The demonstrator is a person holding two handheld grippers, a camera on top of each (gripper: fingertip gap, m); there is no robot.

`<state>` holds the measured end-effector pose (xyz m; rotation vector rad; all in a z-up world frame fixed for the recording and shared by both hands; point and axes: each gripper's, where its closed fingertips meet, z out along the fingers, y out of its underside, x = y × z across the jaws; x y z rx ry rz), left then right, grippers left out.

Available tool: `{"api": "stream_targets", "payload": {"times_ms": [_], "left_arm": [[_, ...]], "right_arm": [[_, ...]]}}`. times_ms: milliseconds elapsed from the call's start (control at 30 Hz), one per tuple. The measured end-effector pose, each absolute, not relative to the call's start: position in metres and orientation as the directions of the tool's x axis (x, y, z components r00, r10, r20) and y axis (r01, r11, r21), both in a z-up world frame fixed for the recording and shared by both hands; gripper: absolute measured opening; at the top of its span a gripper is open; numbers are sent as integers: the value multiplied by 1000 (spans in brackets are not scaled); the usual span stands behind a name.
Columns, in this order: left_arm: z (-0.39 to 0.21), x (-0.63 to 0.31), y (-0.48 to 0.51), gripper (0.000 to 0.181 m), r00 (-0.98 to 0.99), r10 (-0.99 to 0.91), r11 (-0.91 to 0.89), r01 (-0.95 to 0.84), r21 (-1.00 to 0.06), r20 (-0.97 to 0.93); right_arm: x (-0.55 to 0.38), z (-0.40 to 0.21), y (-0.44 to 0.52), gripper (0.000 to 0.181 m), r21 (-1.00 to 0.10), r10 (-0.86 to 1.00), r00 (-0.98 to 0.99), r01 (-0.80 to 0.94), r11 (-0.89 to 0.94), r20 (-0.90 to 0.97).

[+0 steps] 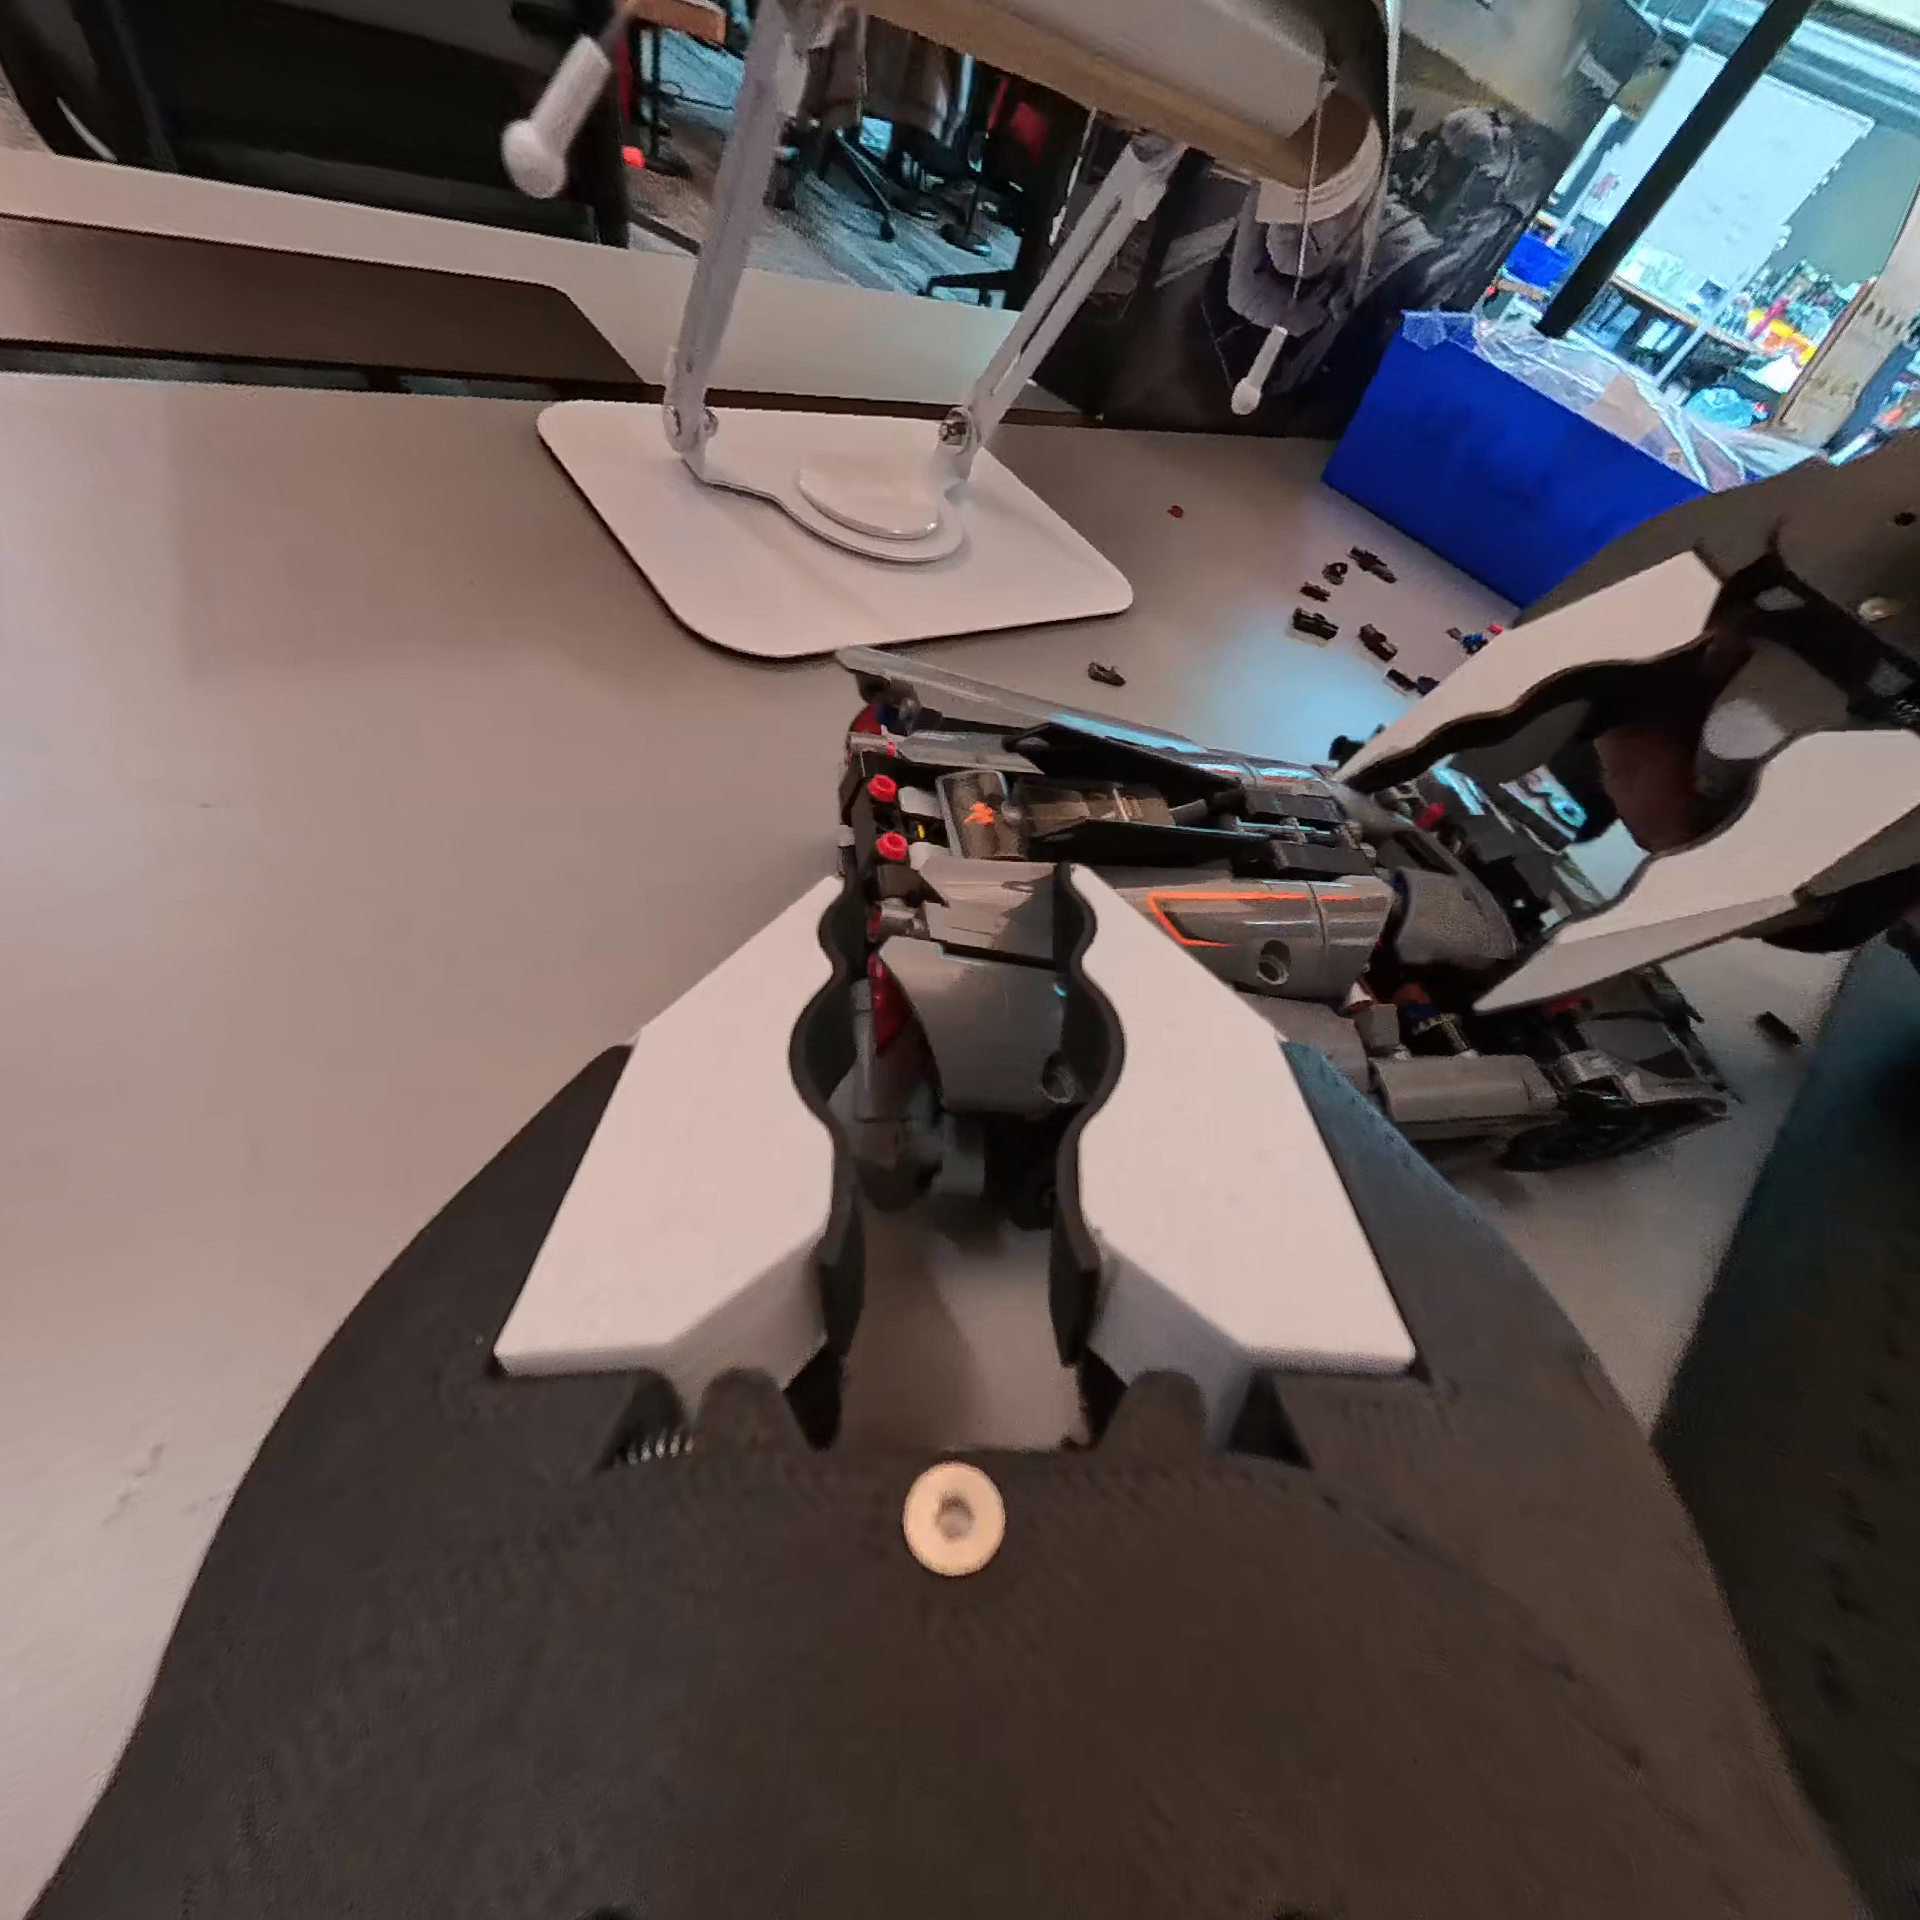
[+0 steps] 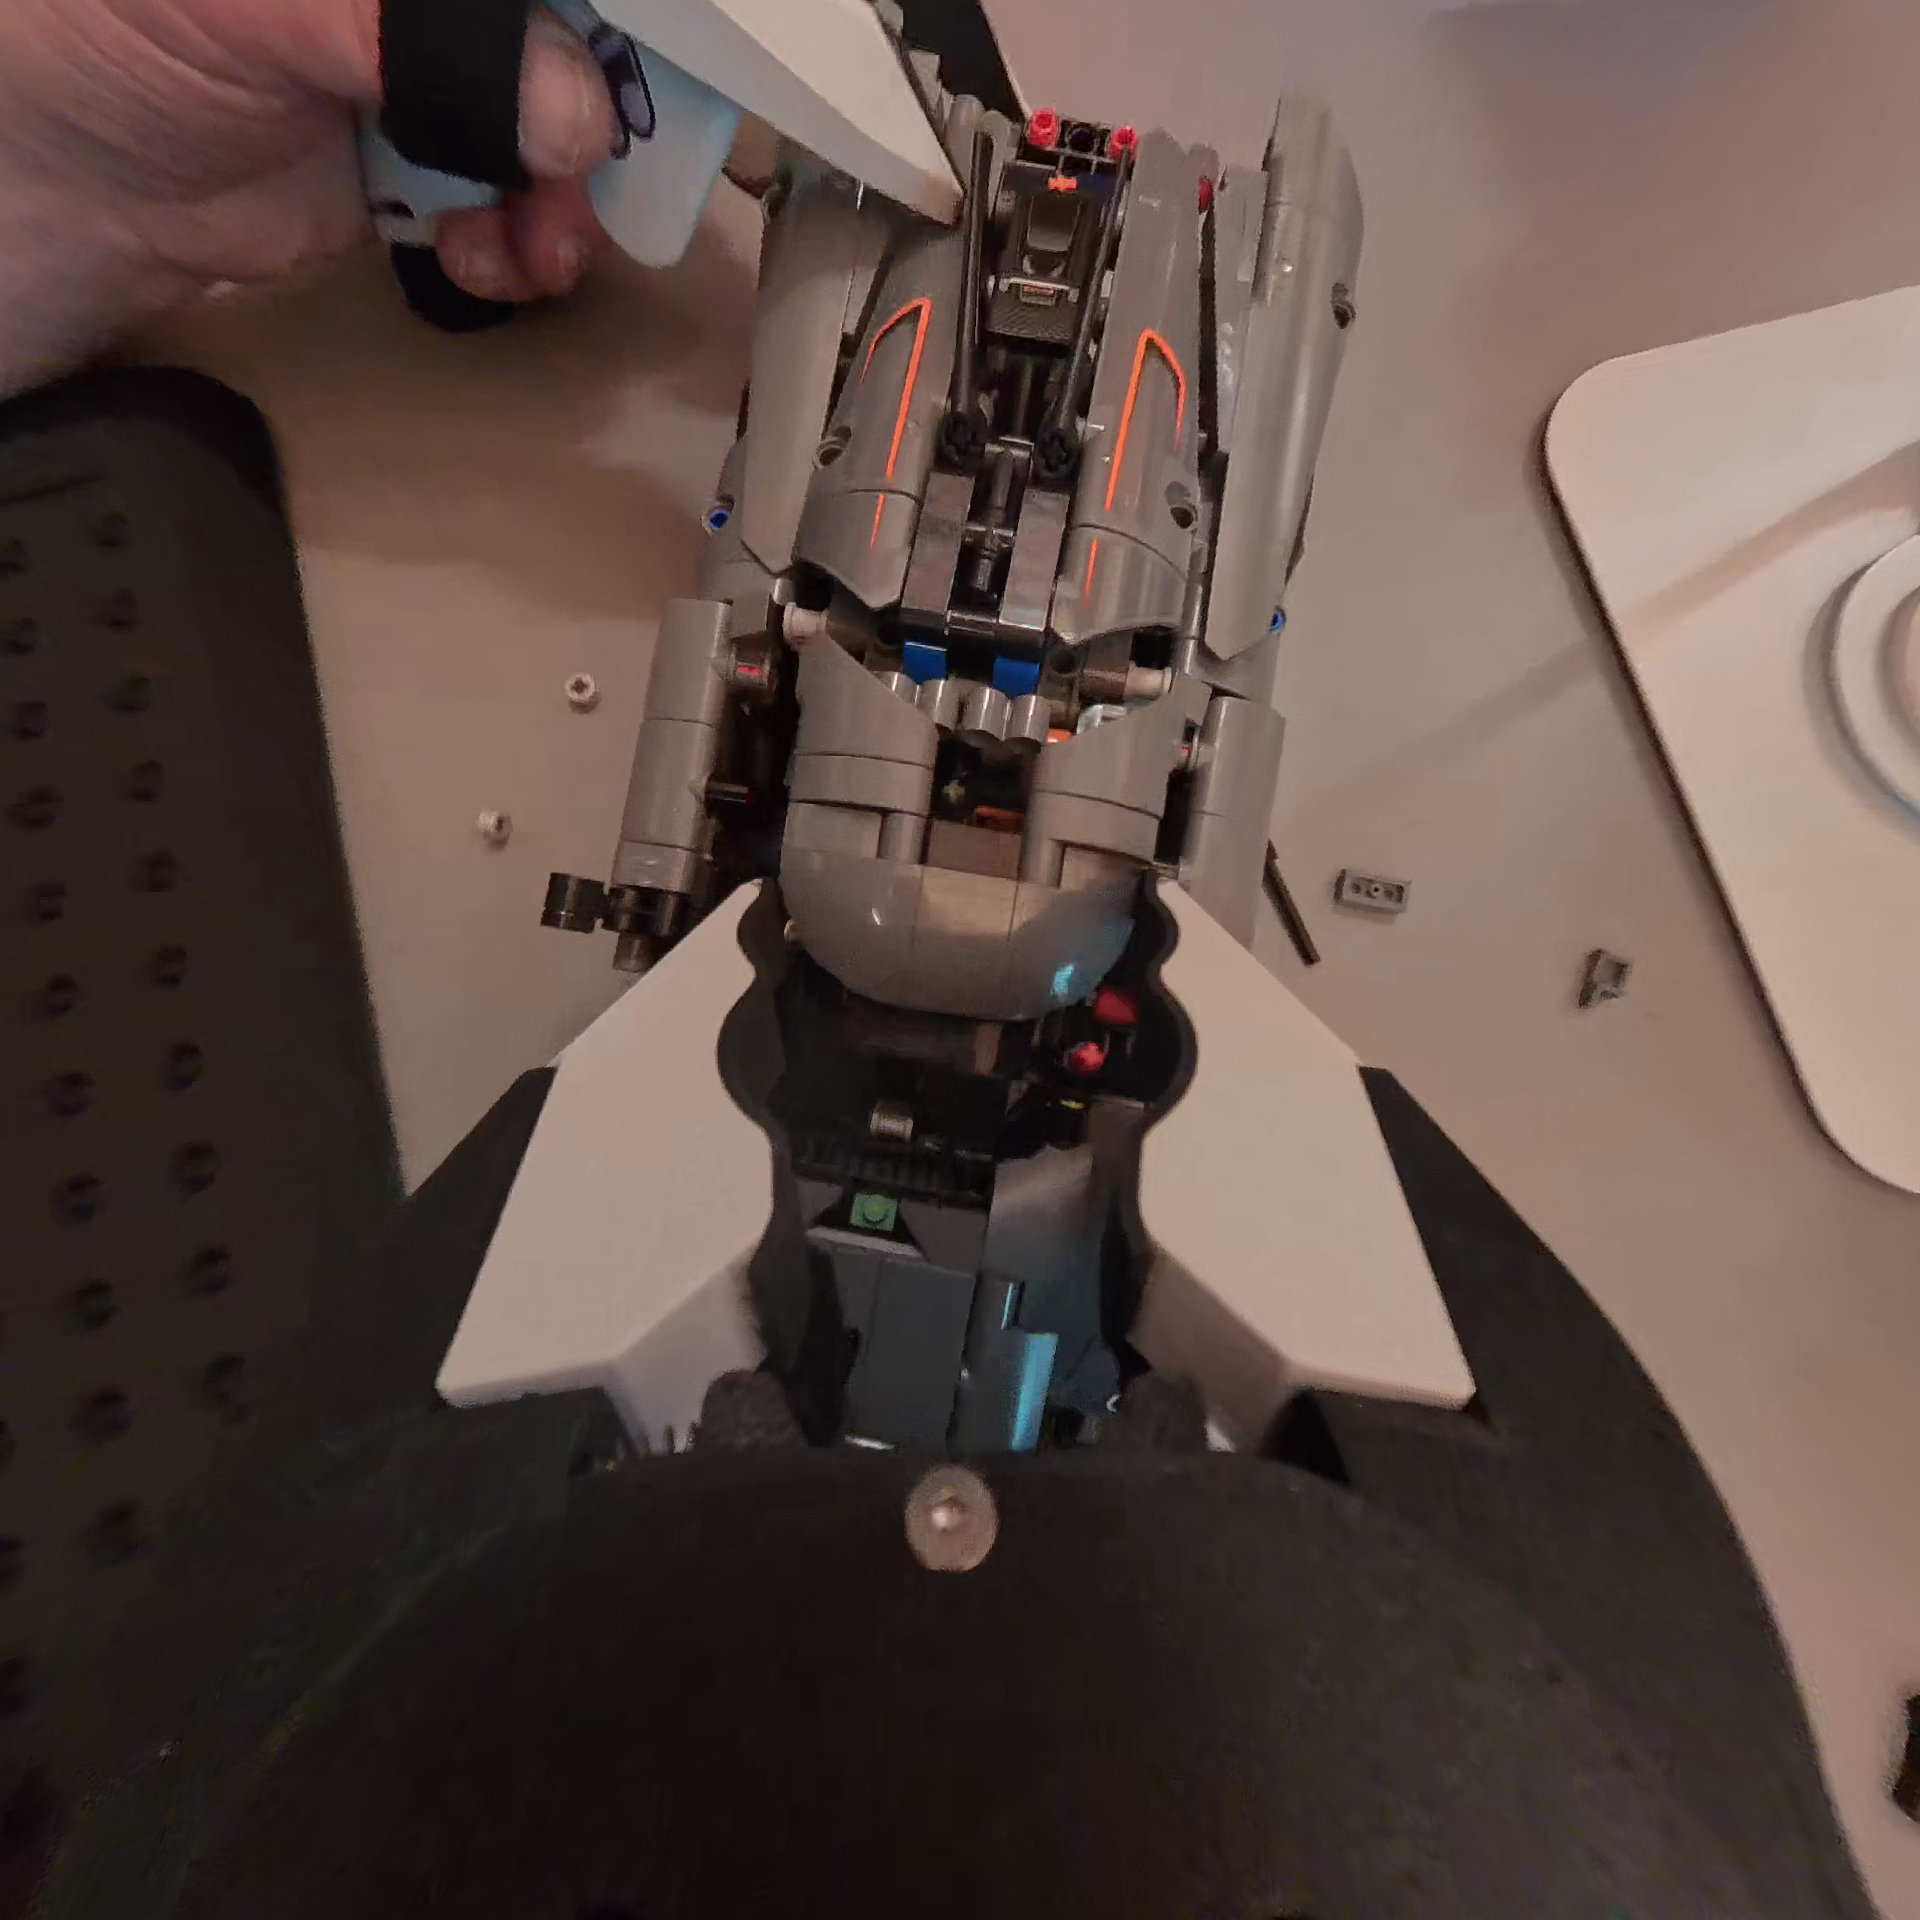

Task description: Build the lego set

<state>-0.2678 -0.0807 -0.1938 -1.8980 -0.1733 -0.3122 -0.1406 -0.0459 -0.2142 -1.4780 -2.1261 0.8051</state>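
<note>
A grey lego car (image 2: 997, 540) with orange stripes lies on the pale table (image 1: 312, 831); it also shows in the left wrist view (image 1: 1247, 914). My left gripper (image 1: 956, 904) is shut on a grey wheel-arch panel at the car's rear corner, the end with red pins. One of its white fingers (image 2: 883, 125) shows at the car's far end in the right wrist view, with a hand behind it. My right gripper (image 2: 956, 904) straddles the car's rounded grey nose, its jaws touching both sides. In the left wrist view the right gripper (image 1: 1418, 888) comes in from the right.
A white stand base (image 1: 831, 540) sits behind the car, also at the right (image 2: 1714, 727). Small loose pieces (image 1: 1351, 623) lie beyond the car, and others (image 2: 1371, 891) lie beside it. A blue bin (image 1: 1486, 468) stands far right. A black perforated mat (image 2: 135, 831) lies left. Spacing between my two grippers at the tips: around 15 cm.
</note>
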Motion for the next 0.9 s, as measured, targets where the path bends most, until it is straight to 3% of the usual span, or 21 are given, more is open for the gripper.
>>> {"api": "stream_targets", "payload": {"times_ms": [567,900], "left_arm": [[-193,-256,-79,33,960,-71,-349,231,-908,271],[-192,-256,-80,32,962,-68,-344,225,-911,264]], "right_arm": [[-130,-215,-47,66,-667,938,-339,682,300,76],[-129,-206,-42,66,-720,931,-330,608,335,154]]}}
